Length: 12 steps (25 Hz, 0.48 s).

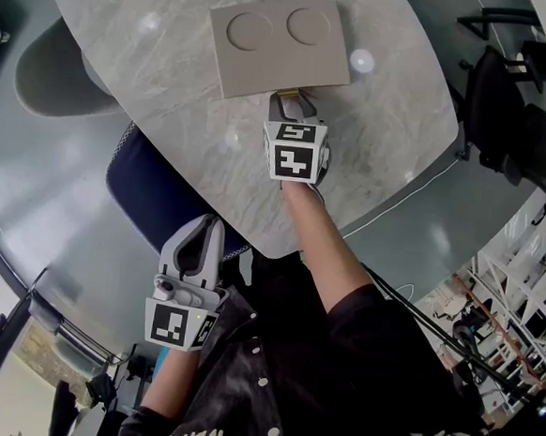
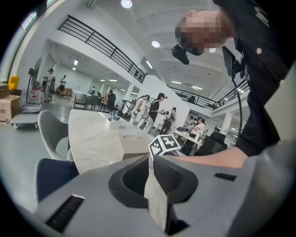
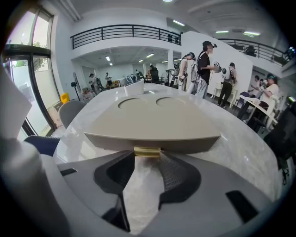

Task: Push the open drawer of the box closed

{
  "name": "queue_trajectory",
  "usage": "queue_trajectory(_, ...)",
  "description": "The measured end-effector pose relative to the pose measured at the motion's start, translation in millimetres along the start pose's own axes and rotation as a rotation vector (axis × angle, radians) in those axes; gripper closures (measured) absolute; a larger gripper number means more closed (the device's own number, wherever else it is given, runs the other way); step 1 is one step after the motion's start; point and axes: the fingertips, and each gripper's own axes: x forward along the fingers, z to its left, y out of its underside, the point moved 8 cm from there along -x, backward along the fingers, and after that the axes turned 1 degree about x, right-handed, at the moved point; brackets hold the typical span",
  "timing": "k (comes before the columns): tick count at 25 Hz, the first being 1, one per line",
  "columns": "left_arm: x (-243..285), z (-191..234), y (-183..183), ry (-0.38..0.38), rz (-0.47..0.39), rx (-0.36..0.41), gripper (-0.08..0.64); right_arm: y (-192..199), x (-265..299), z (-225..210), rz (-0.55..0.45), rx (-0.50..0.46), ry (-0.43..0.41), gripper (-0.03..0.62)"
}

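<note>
Saw the box [image 1: 279, 48] lying flat on the marble surface [image 1: 170, 91] toward its far edge, the drawer's brass handle [image 3: 147, 151] facing the near edge. Found the right gripper [image 1: 295, 99] at that front face, jaws apart with the handle just between their tips. Found the left gripper [image 1: 208, 224] held off the near edge, close to the person's dark jacket [image 1: 241, 389], jaws together.

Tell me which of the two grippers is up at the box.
The right gripper: its open jaws flank the brass handle on the box front. The left gripper hangs back near the person's body, off the table, jaws together.
</note>
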Motion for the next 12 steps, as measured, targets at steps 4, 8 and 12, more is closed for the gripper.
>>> queue_trajectory(4, -1.5, -1.8, -0.4, -0.004, -0.002, 0.004, 0.518, -1.1, 0.6, -1.0, 0.005, 0.0, -0.002, 0.43)
queue_trajectory(8, -1.9, -1.0, -1.4, -0.006, -0.009, 0.012, 0.518, -1.7, 1.2, -2.3, 0.004, -0.027, -0.019, 0.422)
queue_trajectory(12, -4.1, -3.9, -4.8, 0.001, -0.024, 0.021, 0.519, 3.8, -6.7, -3.3, 0.021, -0.048, -0.046, 0.422)
